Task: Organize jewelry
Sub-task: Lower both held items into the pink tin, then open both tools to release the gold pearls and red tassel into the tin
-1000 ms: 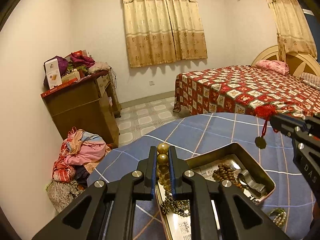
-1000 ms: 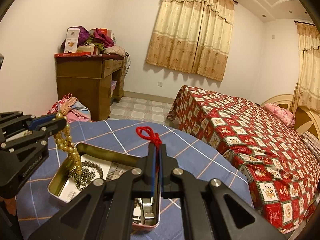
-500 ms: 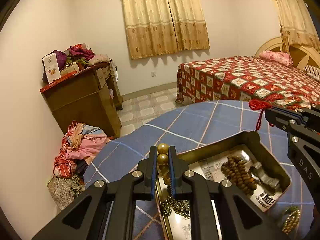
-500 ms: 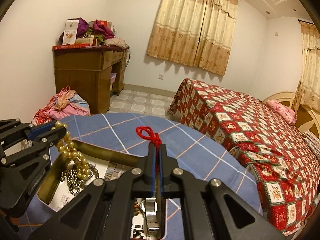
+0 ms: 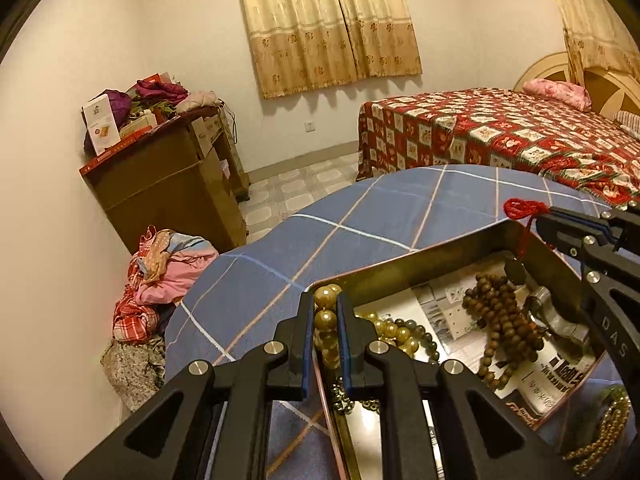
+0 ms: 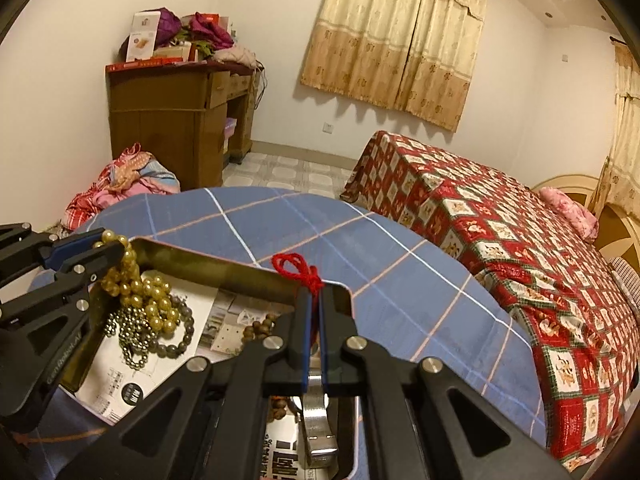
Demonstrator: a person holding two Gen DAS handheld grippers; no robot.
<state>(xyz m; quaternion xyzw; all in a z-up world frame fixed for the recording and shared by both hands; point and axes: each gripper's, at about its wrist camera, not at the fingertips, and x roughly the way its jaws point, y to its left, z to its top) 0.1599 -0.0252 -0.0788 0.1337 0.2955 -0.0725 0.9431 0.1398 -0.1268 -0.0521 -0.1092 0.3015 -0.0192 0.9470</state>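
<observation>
red patchwork bed (image 6: 520,240), cluttered wooden dresser (image 6: 172,120), clothes heap (image 5: 160,272), yellow curtains (image 5: 332,24)

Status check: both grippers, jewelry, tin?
Left gripper shut on gold beads. Right gripper shut on red cord. Both over the tin; brown beads inside. Nothing in the way.

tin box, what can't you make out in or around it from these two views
- Near end of the tin box: both views, behind the gripper arms.
- Pendant on the red cord: right wrist view, hidden below the right gripper.
- Print on the paper lining: too small.
</observation>
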